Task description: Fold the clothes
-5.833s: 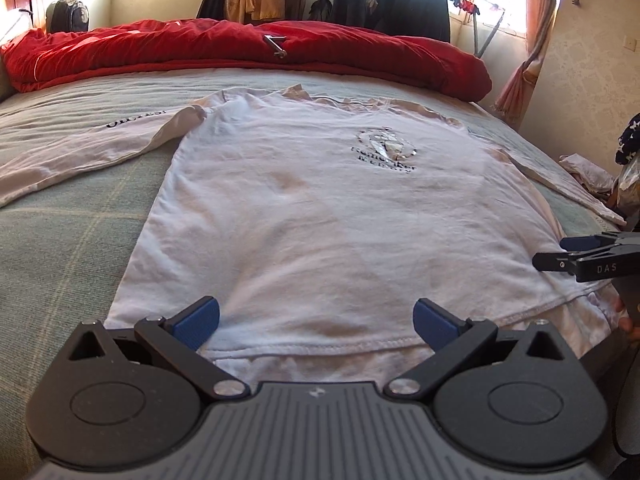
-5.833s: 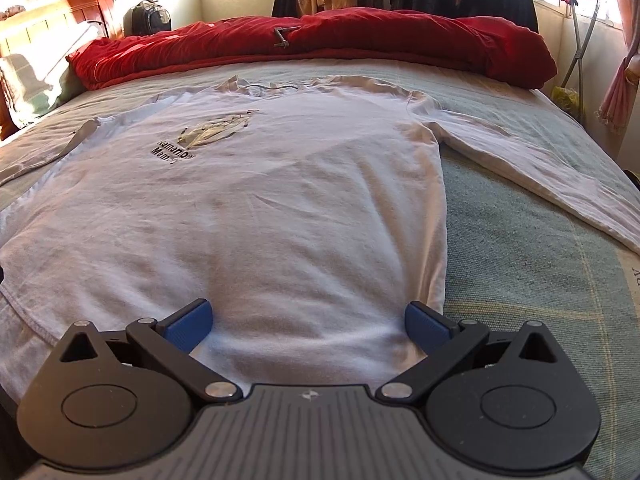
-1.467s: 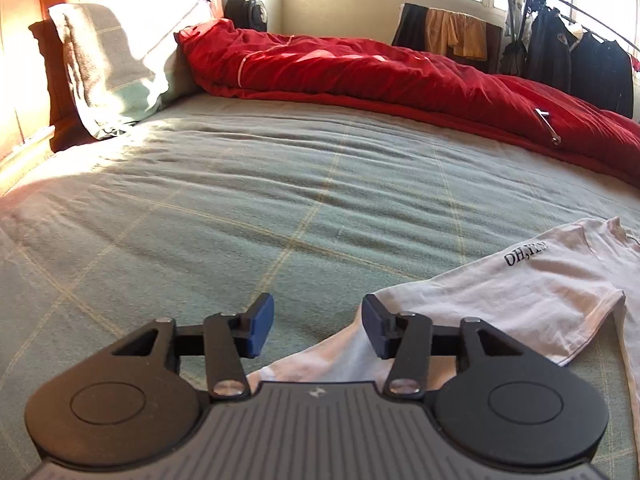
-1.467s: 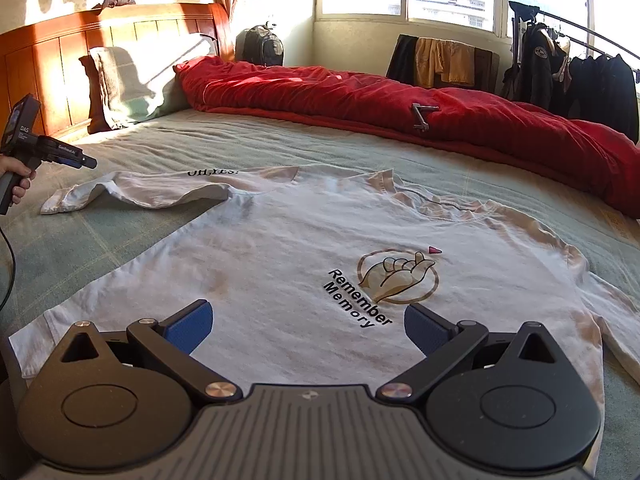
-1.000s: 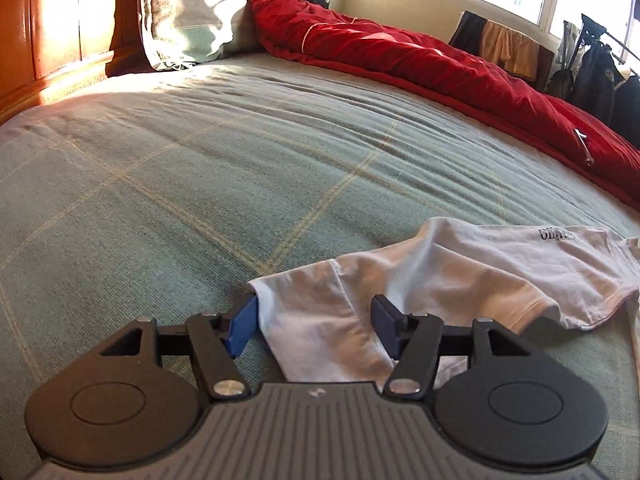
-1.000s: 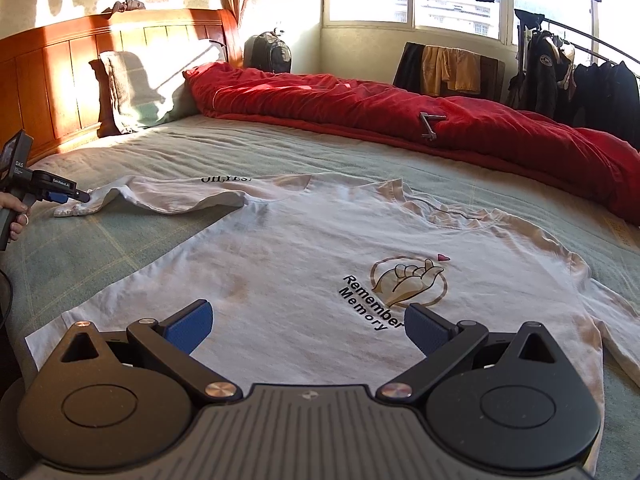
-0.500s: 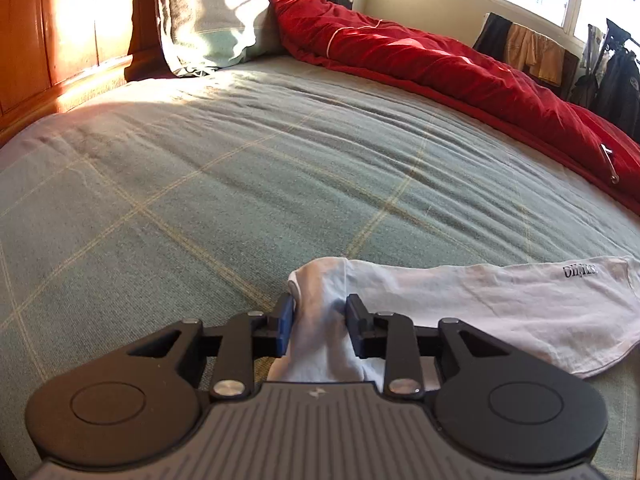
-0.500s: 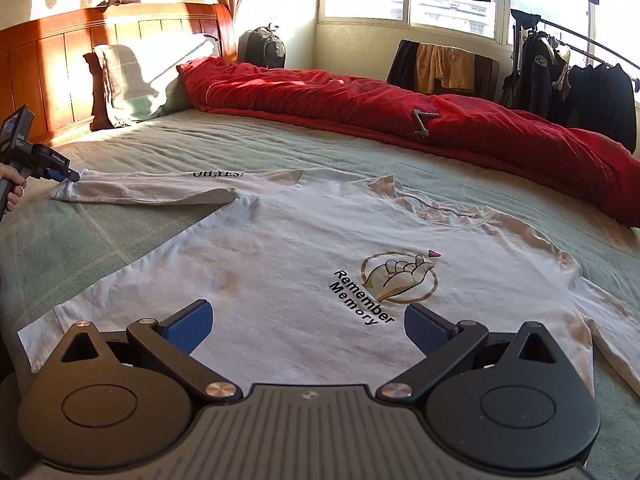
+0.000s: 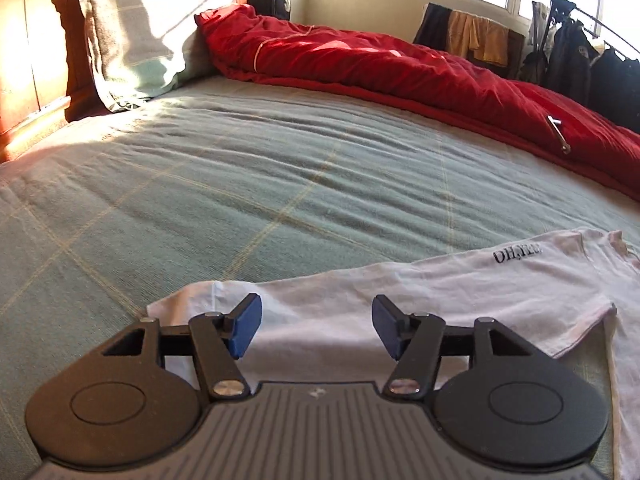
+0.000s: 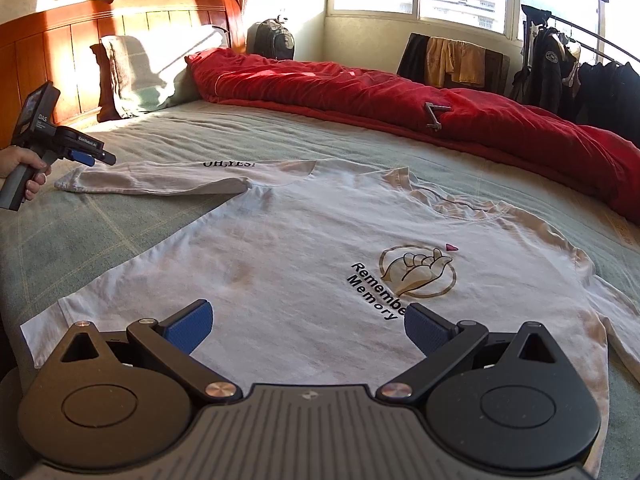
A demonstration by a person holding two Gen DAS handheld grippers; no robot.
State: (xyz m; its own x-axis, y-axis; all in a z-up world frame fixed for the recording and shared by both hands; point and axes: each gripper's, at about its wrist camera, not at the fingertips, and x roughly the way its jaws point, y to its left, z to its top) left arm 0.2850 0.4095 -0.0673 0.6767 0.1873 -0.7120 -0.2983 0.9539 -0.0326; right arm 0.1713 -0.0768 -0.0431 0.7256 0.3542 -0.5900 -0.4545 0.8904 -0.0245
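While the white shirt [image 10: 304, 248] lies flat on the bed [image 9: 280, 168], both the left gripper [image 9: 316, 322] over its sleeve [image 9: 400, 304] and the right gripper [image 10: 308, 326] above its body hover spread and empty, seemingly ready to fold.

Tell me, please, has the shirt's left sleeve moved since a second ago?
Yes. The sleeve, bunched a second ago, now lies straight and flat, its cuff drawn out toward the headboard; the left gripper has opened.

Open green bedspread [image 9: 248, 184] fills frame centre and left in the left wrist view; passage free there. Obstacles: red quilt [image 9: 420, 76] ridged across the upper right, pillow [image 9: 136, 40] against the headboard [image 9: 36, 40] at upper left.
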